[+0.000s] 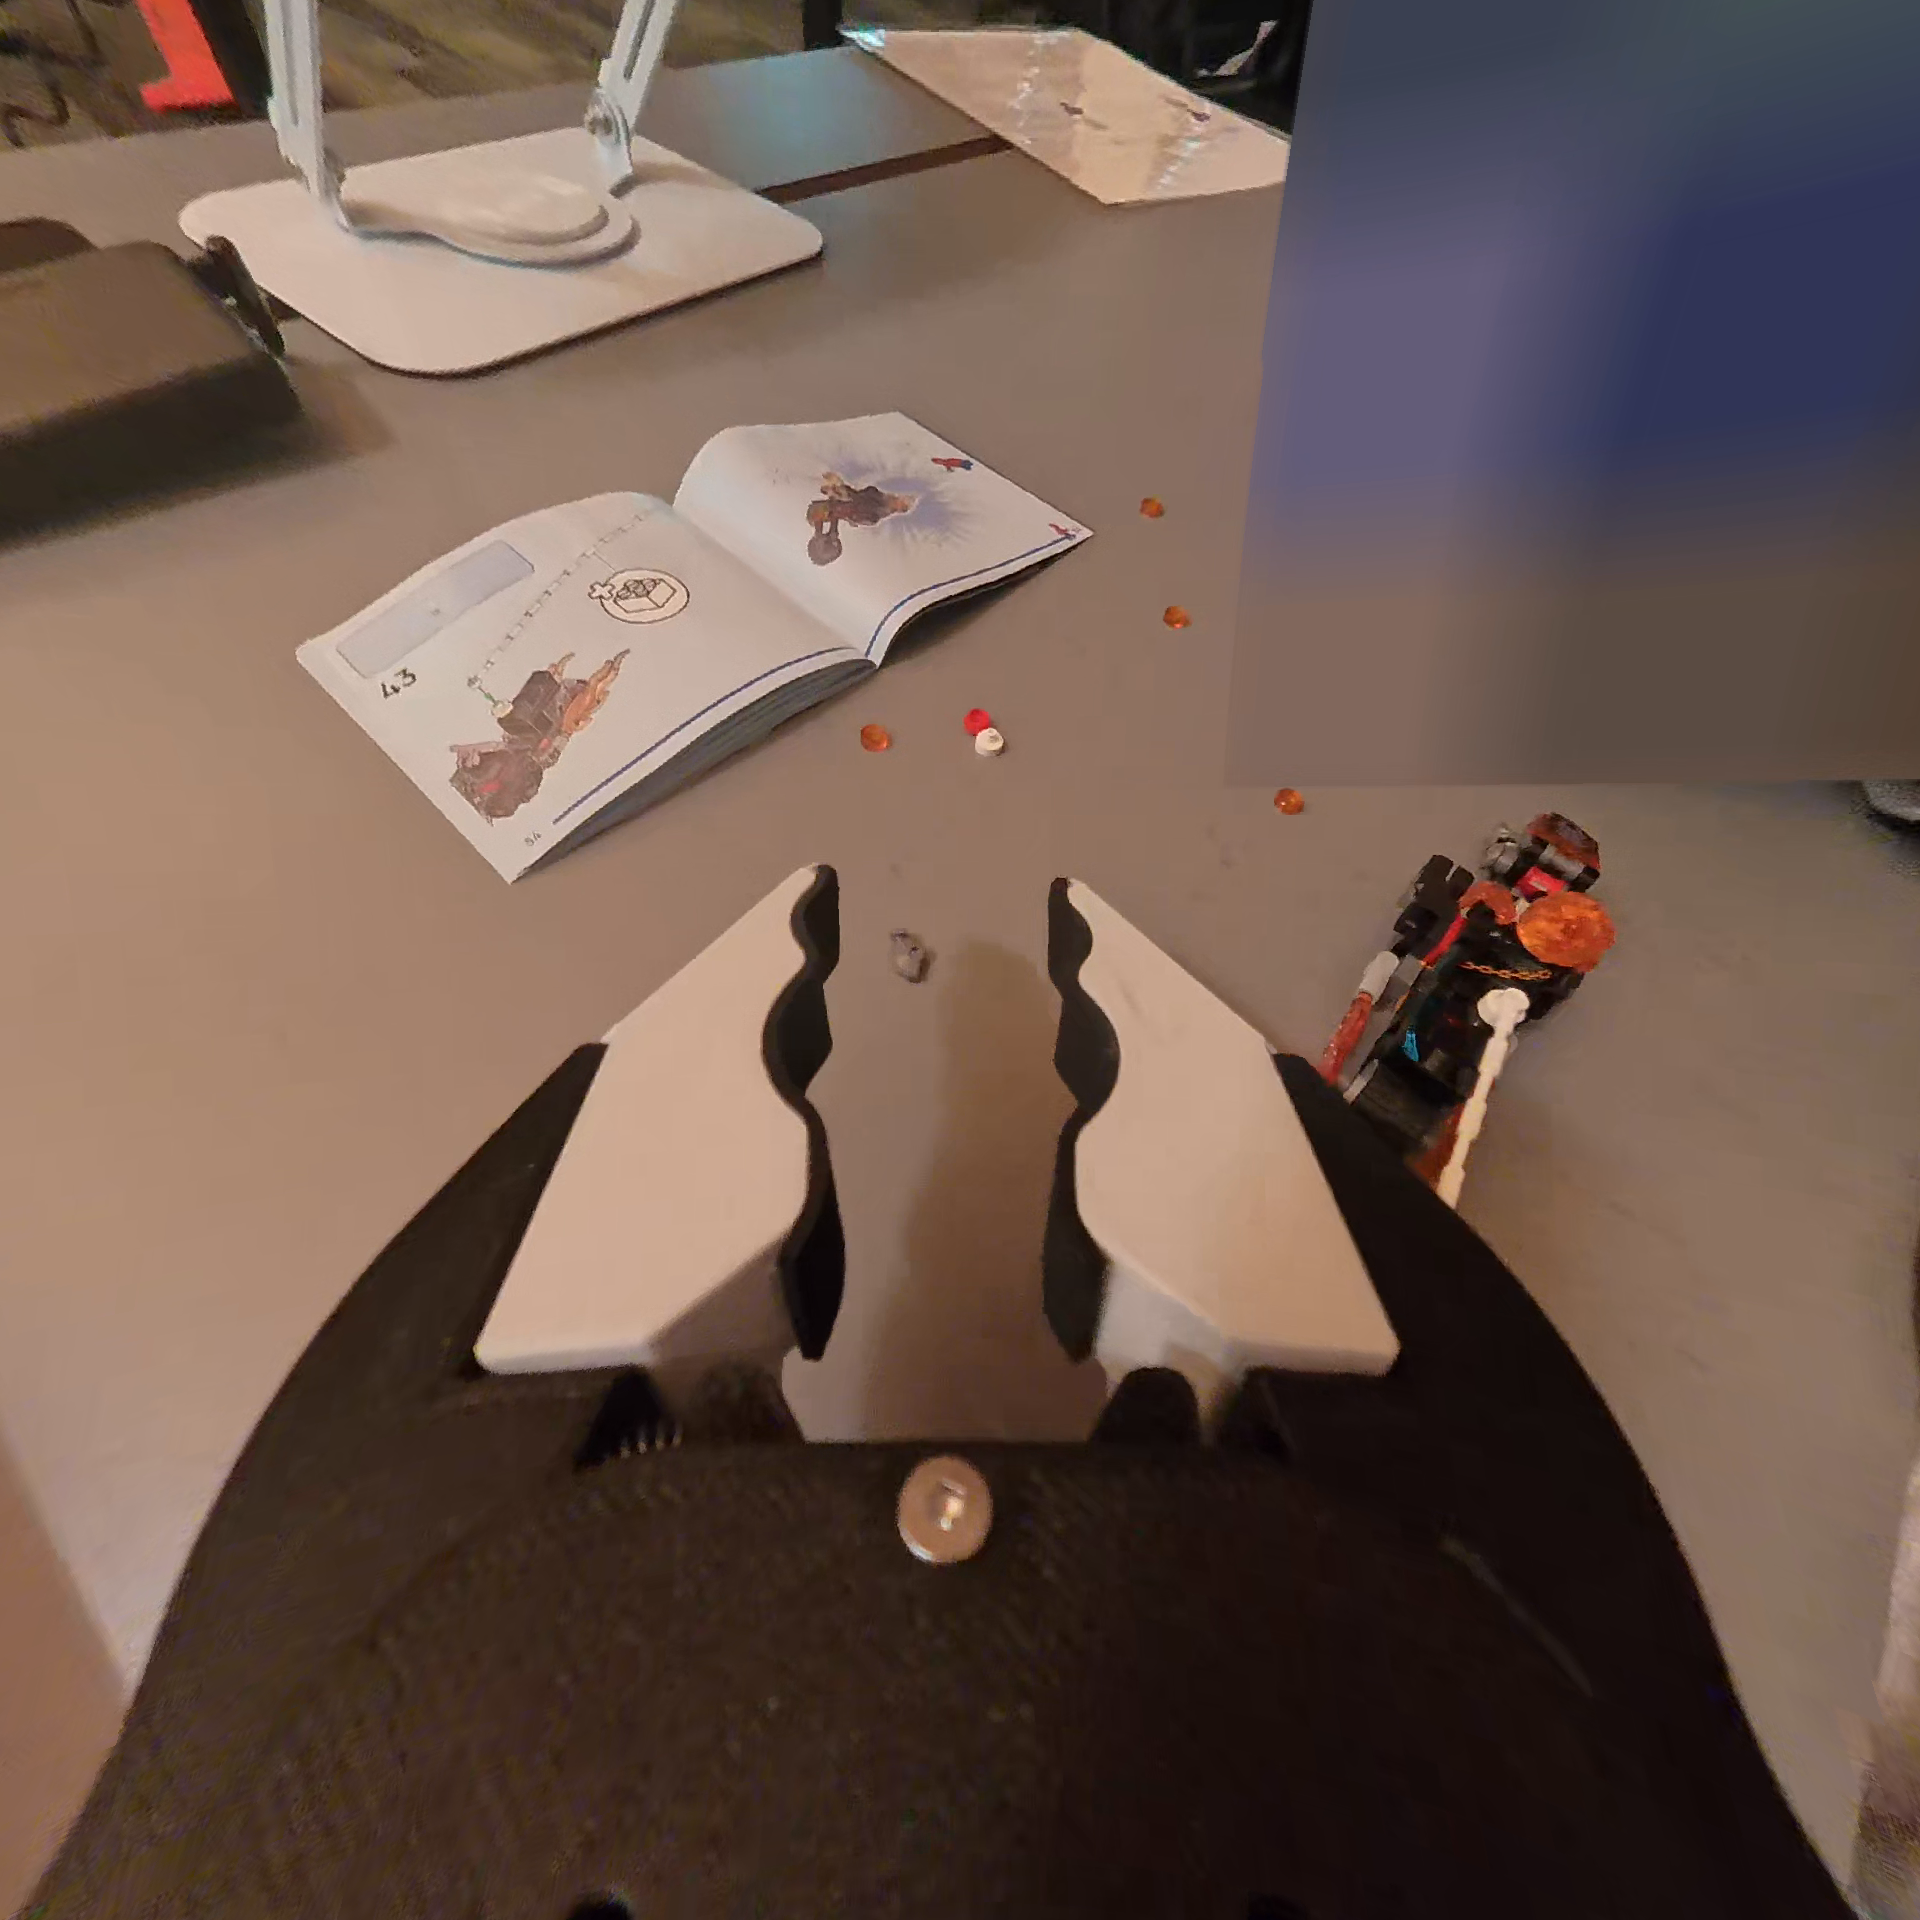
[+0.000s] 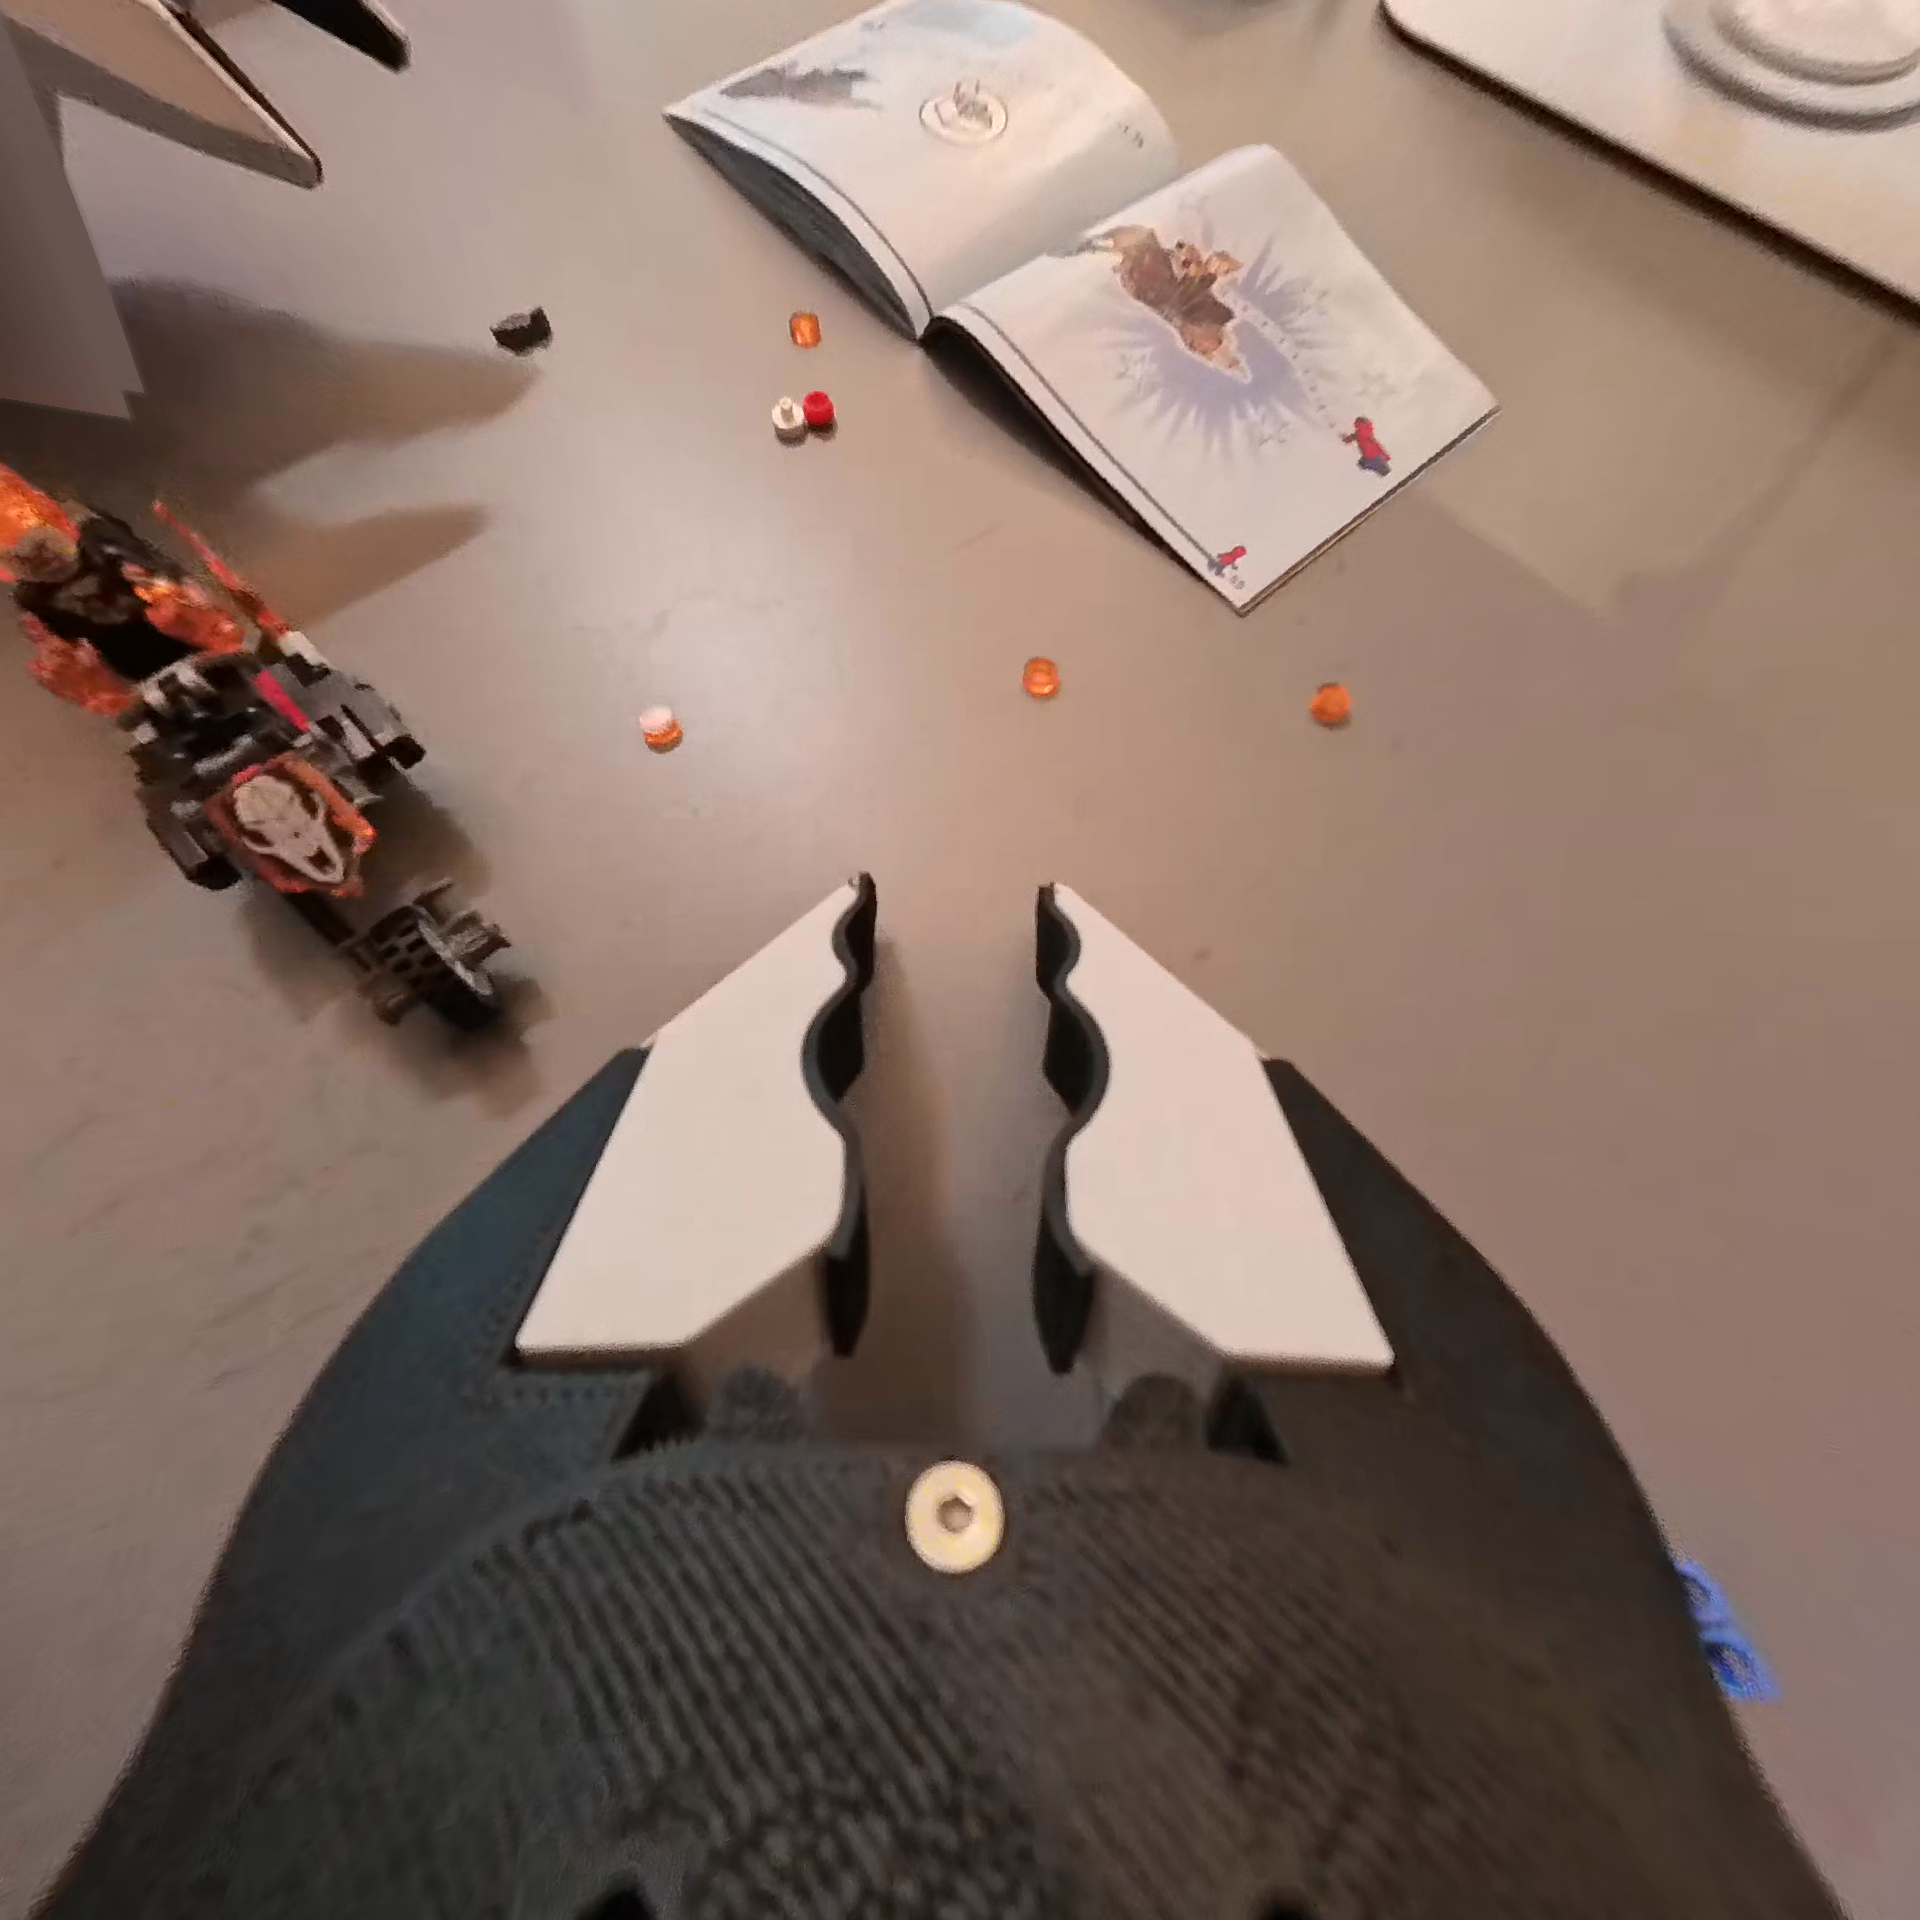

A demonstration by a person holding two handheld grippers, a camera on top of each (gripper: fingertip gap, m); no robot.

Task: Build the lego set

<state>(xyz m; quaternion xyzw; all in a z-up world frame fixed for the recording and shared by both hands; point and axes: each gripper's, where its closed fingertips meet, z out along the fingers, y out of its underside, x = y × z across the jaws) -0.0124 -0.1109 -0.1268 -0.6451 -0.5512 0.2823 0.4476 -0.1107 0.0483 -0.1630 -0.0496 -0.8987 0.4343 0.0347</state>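
A black and orange lego motorcycle model (image 1: 1475,997) lies on the grey table, right of my left gripper (image 1: 943,878); it also shows at the left of the right wrist view (image 2: 260,769). My left gripper is open and empty, with a small dark grey piece (image 1: 907,954) on the table between its fingertips. My right gripper (image 2: 956,888) is open and empty above bare table. Loose round studs lie ahead: orange ones (image 2: 1040,676), a red one (image 2: 819,407) and a white one (image 2: 790,416). The dark piece shows too (image 2: 521,328).
An open instruction booklet (image 1: 665,623) lies ahead; it shows in the right wrist view (image 2: 1091,281). A white stand base (image 1: 499,260) and a dark box (image 1: 114,343) sit at the far left. A clear plastic bag (image 1: 1091,104) lies at the back. The left gripper's fingers (image 2: 177,94) show top left. The gap from one gripper's tips to the other's is roughly 20 cm.
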